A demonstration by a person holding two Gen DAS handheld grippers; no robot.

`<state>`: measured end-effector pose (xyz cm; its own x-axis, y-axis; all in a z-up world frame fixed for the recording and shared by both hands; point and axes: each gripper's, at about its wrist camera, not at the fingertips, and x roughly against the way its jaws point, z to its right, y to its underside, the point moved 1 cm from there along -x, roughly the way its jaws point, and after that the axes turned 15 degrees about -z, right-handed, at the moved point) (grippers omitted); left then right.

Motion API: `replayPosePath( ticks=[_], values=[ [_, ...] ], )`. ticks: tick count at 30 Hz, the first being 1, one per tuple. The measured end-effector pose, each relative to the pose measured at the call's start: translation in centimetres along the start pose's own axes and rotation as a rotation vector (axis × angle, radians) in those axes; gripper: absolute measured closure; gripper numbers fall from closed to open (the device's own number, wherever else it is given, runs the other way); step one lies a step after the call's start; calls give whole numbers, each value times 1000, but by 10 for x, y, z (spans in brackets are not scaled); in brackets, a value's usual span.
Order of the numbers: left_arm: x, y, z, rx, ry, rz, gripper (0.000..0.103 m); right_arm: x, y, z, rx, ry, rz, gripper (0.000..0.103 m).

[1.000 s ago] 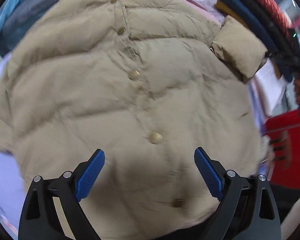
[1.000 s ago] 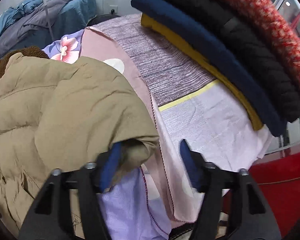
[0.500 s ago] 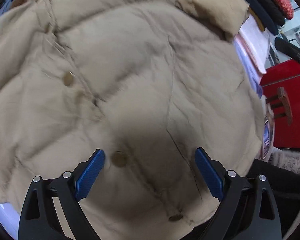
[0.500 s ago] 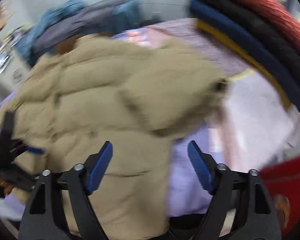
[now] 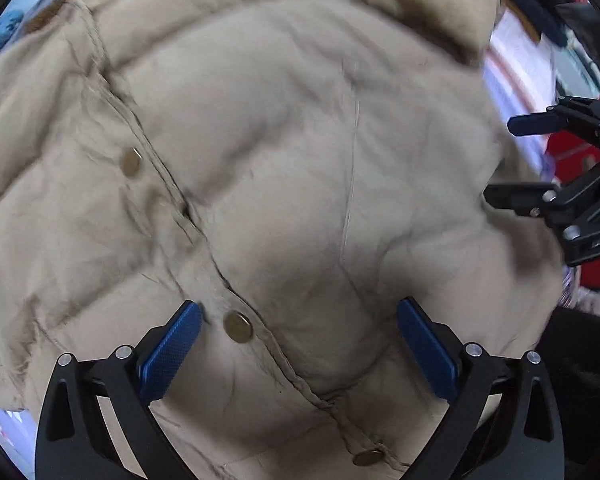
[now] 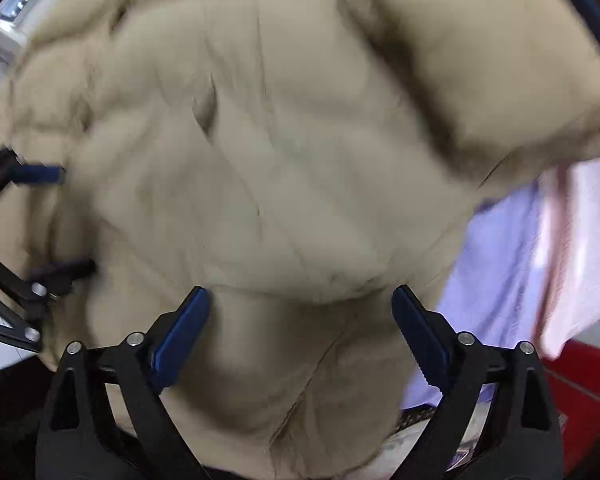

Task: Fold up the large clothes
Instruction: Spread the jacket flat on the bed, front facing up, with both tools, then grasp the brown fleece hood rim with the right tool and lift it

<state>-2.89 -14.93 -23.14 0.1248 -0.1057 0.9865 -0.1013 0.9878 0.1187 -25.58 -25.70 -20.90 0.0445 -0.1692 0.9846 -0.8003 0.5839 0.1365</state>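
- Item: beige padded jacket (image 5: 300,168), quilted, lying front-up. It fills both wrist views. Its snap placket (image 5: 204,240) runs diagonally in the left wrist view, with brass snaps (image 5: 238,327) showing closed along it.
- Collar: a brown fleece collar (image 5: 60,8) sits at the upper left edge of the left wrist view.
- Sleeve: one sleeve (image 5: 432,4) lies folded in over the upper body, cuff end at the top right of the left view. The same sleeve (image 6: 500,64) crosses the upper right of the right view.
- Underlay: lilac and pink cloth (image 6: 512,264) spreads beneath and beside the jacket. Whether it covers a worktop or a bed cannot be told.
- Left tool (image 5: 298,344): pointing down over the lower front panel. The jaws are opening and stand wide. Jacket fabric lies below the gap, and the blue pads (image 5: 172,352) pinch nothing.
- Right tool (image 6: 302,328): pointing down over the jacket's side near the hem. The jaws are opening and stand wide, gripping nothing. It also shows at the right edge of the left view (image 5: 540,160).
- Step in hand, by judgement: a sleeve fold looks finished, and both tools hover free above the body to choose fresh grip points.
- Next move, by judgement: each tool needs a bite on an edge, probably the hem or the unfolded side. The padding is thick and springy, so a deep pinch through the full layer seems wise.
- Caution: the right view is blurred, so the exact hem edge is hard to place.
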Motion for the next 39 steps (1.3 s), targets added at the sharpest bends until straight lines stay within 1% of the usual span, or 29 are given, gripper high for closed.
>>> replayPosePath(
  ticks=[2,4,6,8,10,11,12,13,14,15,17,18,20,21,22,23,25,26,27,28,29,30,31,32,33,35,37,38,39],
  values=[
    [24,-1,-10,36,-2,59,7,38,-7,5,32,-73,75,12],
    [42,-1,-23,89,-6,110,7,70,-19,15,31,-160,144,12],
    [57,0,-42,177,-16,152,7,100,-41,28,23,-253,214,12],
    [67,7,-59,264,-29,177,7,122,-73,37,9,-302,266,12],
    [74,20,-77,369,-28,196,7,137,-119,54,-12,-348,287,12],
    [76,21,-79,404,-25,200,7,144,-143,62,-37,-368,302,12],
    [76,35,-87,456,-19,204,7,146,-165,63,-51,-399,314,12],
    [77,40,-91,486,-18,204,7,149,-193,68,-63,-459,319,12],
    [78,49,-95,524,-20,202,7,148,-225,70,-90,-519,304,12],
    [79,59,-98,557,-24,199,7,145,-247,71,-121,-565,288,12],
    [80,76,-102,606,-30,193,7,127,-306,82,-238,-693,212,12],
    [81,87,-101,633,-34,188,7,121,-328,87,-300,-755,174,12],
    [79,99,-97,677,-38,181,7,86,-368,97,-472,-946,48,12],
    [79,103,-95,694,-38,180,7,59,-383,99,-608,-1002,-50,12],
    [80,110,-91,727,-39,178,7,41,-390,99,-688,-1019,-121,12],
    [81,117,-91,754,-41,179,7,13,-395,97,-798,-1047,-216,12],
    [80,127,-88,808,-32,185,7,-12,-392,96,-954,-1071,-271,12],
    [80,132,-86,839,-18,190,7,-21,-393,95,-994,-1076,-277,12],
    [78,135,-85,861,-4,193,7,-26,-397,95,-999,-1075,-280,11],
    [75,139,-81,896,26,197,7,-31,-401,94,-988,-1057,-288,11],
    [73,140,-80,910,43,198,7,-33,-401,93,-986,-1037,-292,16],
    [70,141,-77,927,71,196,7,-35,-401,93,-989,-987,-305,34],
    [68,141,-74,934,93,188,7,-34,-400,94,-993,-942,-308,46],
    [67,140,-72,933,99,186,7,-30,-400,94,-983,-925,-286,58],
    [67,139,-69,925,98,186,7,-24,-401,92,-957,-899,-266,67],
    [68,136,-65,908,87,187,7,-1,-410,83,-841,-809,-228,75],
    [71,134,-63,884,80,197,7,41,-423,68,-681,-713,-154,78],
    [73,133,-63,873,75,199,7,58,-426,59,-618,-688,-119,81],
    [75,132,-64,865,68,204,7,83,-433,49,-528,-705,-65,82]
  ],
)
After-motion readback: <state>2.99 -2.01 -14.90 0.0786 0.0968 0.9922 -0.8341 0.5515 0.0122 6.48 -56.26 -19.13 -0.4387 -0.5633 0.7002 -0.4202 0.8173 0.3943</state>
